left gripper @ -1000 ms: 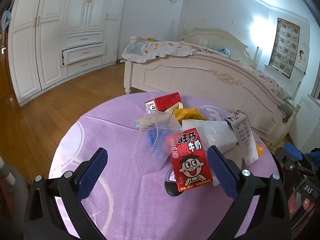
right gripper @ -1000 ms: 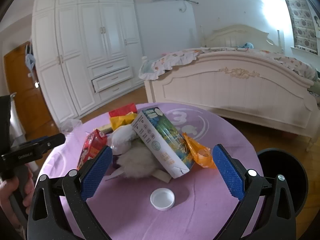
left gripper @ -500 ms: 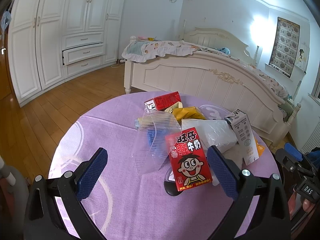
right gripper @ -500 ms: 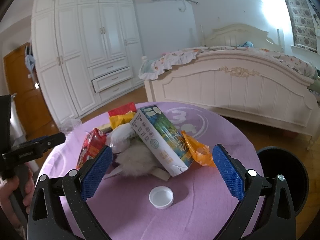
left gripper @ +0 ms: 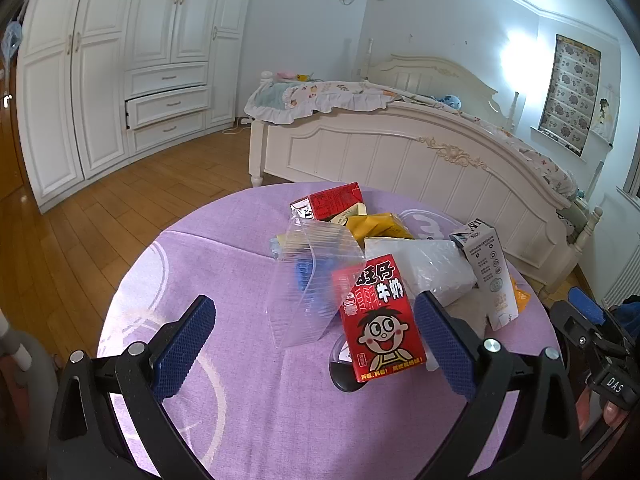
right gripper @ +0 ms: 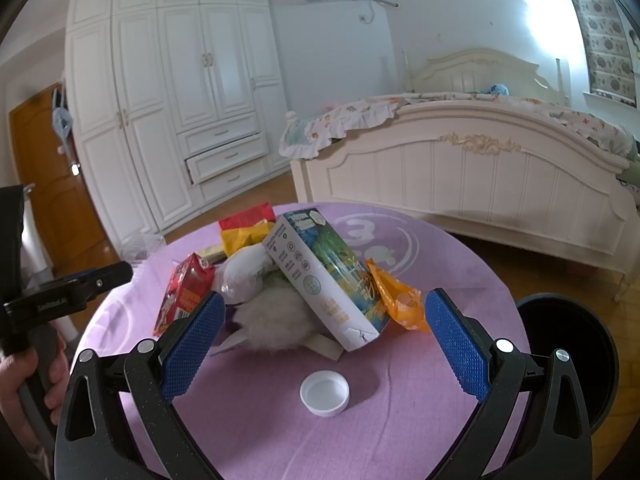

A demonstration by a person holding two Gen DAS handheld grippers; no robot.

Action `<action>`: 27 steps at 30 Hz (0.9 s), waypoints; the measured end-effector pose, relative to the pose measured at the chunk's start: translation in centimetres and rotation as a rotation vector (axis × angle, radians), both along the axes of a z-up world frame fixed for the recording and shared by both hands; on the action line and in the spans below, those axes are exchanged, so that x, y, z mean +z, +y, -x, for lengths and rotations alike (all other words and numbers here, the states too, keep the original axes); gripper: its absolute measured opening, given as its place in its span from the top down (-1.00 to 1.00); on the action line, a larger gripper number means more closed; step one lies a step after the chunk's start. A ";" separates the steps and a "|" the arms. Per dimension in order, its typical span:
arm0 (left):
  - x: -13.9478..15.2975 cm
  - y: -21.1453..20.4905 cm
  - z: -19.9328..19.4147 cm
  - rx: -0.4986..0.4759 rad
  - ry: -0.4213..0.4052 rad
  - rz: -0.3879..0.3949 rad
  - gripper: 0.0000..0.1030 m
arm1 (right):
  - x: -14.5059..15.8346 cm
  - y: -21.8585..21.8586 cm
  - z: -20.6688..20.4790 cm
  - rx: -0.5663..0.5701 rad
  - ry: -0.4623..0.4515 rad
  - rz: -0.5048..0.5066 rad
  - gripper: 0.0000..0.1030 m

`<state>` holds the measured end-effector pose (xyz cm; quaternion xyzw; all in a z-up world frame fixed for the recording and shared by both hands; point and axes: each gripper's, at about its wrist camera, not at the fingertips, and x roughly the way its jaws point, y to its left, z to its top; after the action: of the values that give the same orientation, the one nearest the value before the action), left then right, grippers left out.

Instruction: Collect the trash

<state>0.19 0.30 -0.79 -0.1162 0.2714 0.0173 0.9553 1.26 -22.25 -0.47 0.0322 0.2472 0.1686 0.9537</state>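
Your left gripper (left gripper: 314, 344) is spread wide with nothing between its blue pads, hovering over the near edge of the round table (left gripper: 224, 264) with the purple cloth. Just ahead of it and slightly toward its right finger stands the red milk carton (left gripper: 380, 320) with the cartoon face, leaning over a dark round object whose identity you cannot tell. Directly ahead, touching the carton's left side, lies a clear plastic container (left gripper: 316, 272). Beyond these sit a white plastic bag (left gripper: 424, 260), a yellow wrapper (left gripper: 376, 226) and a second red carton (left gripper: 330, 202) at the far end of the heap.

Your right gripper (right gripper: 324, 348) is equally wide open and holds nothing. Between its fingers, close in front, a white bottle cap (right gripper: 325, 393) lies alone on the cloth. Just past it the tall white-and-green carton (right gripper: 320, 276) leans tilted on a fluffy white wad (right gripper: 276, 320), with an orange wrapper (right gripper: 396, 296) touching its right side. Off your right finger, beside the table, stands the black bin (right gripper: 568, 356).
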 end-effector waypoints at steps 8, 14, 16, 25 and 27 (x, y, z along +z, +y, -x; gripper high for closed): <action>0.0 0.0 0.0 0.001 0.002 -0.001 -0.91 | -0.1 0.0 0.1 0.000 0.001 -0.001 -0.91; 0.0 0.0 0.0 0.000 0.002 0.003 -0.91 | -0.2 0.1 0.1 0.000 0.003 -0.002 -0.91; 0.0 0.0 0.0 0.001 0.002 0.005 -0.91 | -0.1 0.1 0.1 0.000 0.002 -0.001 -0.91; 0.0 0.0 0.0 0.000 0.001 0.010 -0.91 | -0.3 0.1 0.1 0.003 0.002 0.000 -0.91; 0.0 0.0 0.0 0.000 0.000 0.012 -0.91 | -0.4 0.1 0.1 0.006 0.005 -0.001 -0.91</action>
<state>0.23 0.33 -0.76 -0.1221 0.2717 0.0156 0.9545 1.19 -22.16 -0.88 0.0324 0.2495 0.1715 0.9525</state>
